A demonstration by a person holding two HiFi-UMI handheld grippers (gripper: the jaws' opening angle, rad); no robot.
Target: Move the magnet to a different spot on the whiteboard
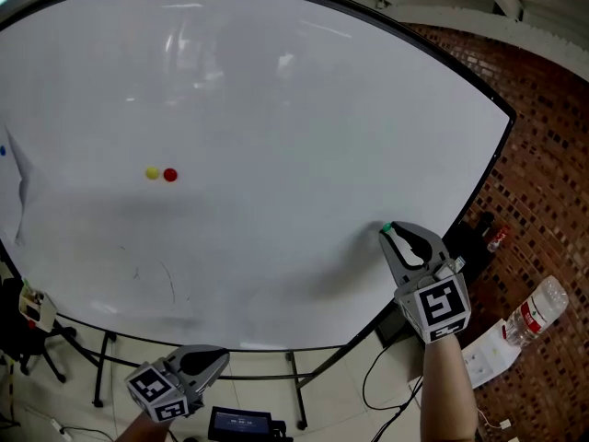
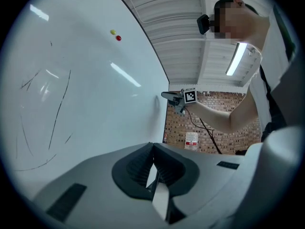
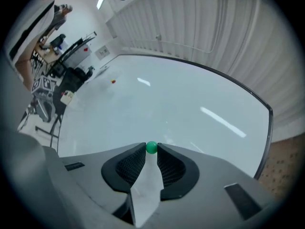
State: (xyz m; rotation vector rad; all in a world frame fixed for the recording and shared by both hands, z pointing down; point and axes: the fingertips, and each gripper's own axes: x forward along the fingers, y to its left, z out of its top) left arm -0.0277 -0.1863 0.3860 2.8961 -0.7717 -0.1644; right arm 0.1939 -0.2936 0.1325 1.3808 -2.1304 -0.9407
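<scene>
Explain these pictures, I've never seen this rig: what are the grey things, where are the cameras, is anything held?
No robot here: a person holds a two-jaw gripper in each hand. The head view looks down from the person's head at a whiteboard. The other two cameras ride on the grippers, looking along their jaws. On the board sit a yellow magnet and a red magnet, side by side. The right gripper pinches a small green magnet at its jaw tips, by the board's lower right. The left gripper hangs below the board, shut and empty.

White glossy whiteboard (image 1: 276, 109); small round green magnet (image 3: 151, 148), round yellow magnet (image 1: 152, 173), round red magnet (image 1: 170, 175); brick wall (image 1: 543, 155) is red-brown.
</scene>
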